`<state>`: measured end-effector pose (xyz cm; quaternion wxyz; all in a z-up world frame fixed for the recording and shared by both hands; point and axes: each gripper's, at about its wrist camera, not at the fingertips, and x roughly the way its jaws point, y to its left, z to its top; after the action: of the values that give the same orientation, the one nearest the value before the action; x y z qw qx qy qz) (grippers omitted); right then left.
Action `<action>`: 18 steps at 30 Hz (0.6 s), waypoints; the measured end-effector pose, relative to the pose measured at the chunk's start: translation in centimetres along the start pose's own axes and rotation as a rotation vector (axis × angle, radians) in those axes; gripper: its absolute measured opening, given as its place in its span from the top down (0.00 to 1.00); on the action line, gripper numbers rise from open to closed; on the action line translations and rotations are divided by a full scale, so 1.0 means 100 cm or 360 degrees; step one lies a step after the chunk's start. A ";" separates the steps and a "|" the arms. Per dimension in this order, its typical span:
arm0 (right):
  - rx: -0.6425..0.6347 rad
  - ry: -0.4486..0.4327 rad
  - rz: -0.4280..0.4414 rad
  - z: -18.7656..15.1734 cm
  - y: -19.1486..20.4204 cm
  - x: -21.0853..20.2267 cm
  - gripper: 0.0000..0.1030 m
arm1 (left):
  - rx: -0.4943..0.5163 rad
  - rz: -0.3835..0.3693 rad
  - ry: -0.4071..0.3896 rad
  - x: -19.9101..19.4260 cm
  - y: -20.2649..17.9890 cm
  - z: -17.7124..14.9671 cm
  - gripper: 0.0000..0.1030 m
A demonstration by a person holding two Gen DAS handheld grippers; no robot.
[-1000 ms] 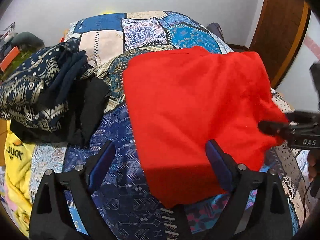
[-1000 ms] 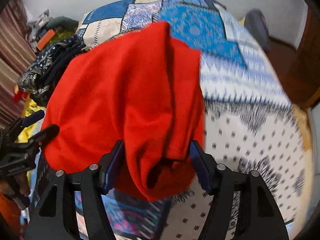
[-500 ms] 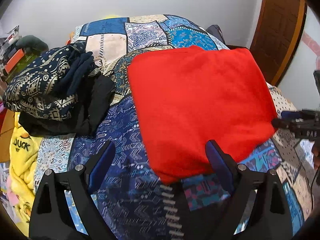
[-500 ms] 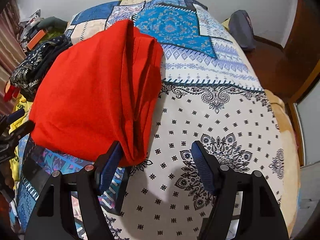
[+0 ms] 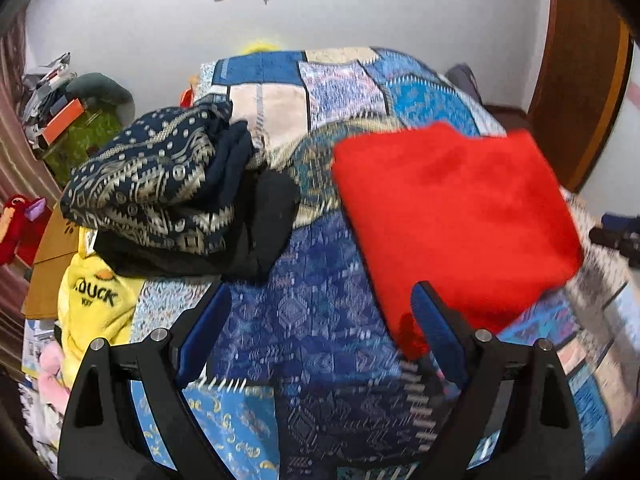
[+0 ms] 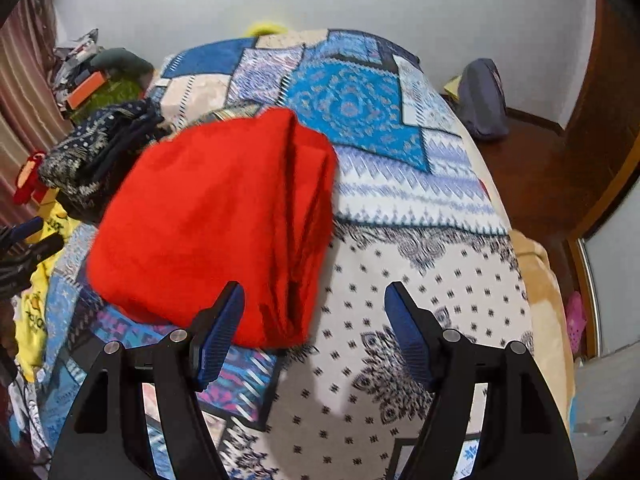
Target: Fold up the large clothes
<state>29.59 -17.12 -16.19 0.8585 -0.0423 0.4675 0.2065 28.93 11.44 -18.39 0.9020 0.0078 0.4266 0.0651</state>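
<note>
Now the folded red garment (image 5: 452,216) lies flat on the patchwork bedspread (image 6: 360,108), no longer bunched between the right gripper (image 6: 314,336), whose jaws are opening, empty, above the near edge. Left gripper (image 5: 320,332) hangs released, nothing between its pads. Dark patterned clothes (image 5: 152,176) pile far left.

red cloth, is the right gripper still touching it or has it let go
Apart. In the right wrist view the right gripper, jaws opening, has only bedspread between them; the folded red cloth lies flat beyond.
</note>
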 end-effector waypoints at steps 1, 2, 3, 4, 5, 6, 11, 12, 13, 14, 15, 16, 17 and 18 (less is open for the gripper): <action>-0.0005 -0.0012 0.0020 0.004 0.002 0.000 0.33 | -0.0010 -0.0015 -0.0014 0.000 0.001 0.005 0.11; -0.0008 -0.0021 0.0037 0.006 0.004 0.000 0.33 | -0.0019 -0.0037 -0.0020 0.002 0.001 0.010 0.11; -0.0006 -0.0027 0.0063 0.010 0.005 0.002 0.33 | -0.0029 -0.0059 -0.0020 0.005 0.000 0.014 0.11; -0.0003 -0.0029 0.0087 0.014 0.007 0.004 0.33 | -0.0047 -0.0101 -0.0016 0.008 0.001 0.019 0.11; 0.0001 -0.0029 0.0117 0.018 0.008 0.006 0.33 | -0.0064 -0.0137 -0.0007 0.012 -0.001 0.022 0.11; 0.0007 -0.0026 0.0147 0.021 0.009 0.010 0.33 | -0.0081 -0.0170 0.0004 0.016 0.000 0.025 0.11; 0.0066 0.0054 0.0298 0.036 0.007 0.044 0.33 | -0.0250 -0.0427 0.0148 0.053 0.005 0.036 0.11; 0.0106 0.0090 0.0338 0.039 0.002 0.056 0.33 | -0.0292 -0.0479 0.0191 0.063 0.006 0.037 0.11; 0.0152 0.0126 0.0369 0.041 -0.003 0.067 0.33 | -0.0327 -0.0519 0.0225 0.072 0.007 0.037 0.11; 0.0187 0.0158 0.0390 0.041 -0.007 0.074 0.33 | -0.0348 -0.0542 0.0246 0.078 0.007 0.036 0.11; 0.0212 0.0189 0.0415 0.043 -0.011 0.082 0.33 | -0.0377 -0.0576 0.0283 0.089 0.007 0.036 0.11; 0.0242 0.0229 0.0476 0.044 -0.016 0.093 0.33 | -0.0396 -0.0602 0.0313 0.096 0.008 0.036 0.11; 0.0272 0.0257 0.0540 0.045 -0.021 0.100 0.33 | -0.0418 -0.0630 0.0342 0.104 0.008 0.037 0.11; 0.0298 0.0274 0.0587 0.045 -0.024 0.104 0.33 | -0.0435 -0.0652 0.0360 0.110 0.009 0.037 0.11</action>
<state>39.02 -14.80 -22.45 0.7632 0.1063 0.5561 0.3114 38.57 13.83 -24.43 0.8357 -0.2078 0.5047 -0.0612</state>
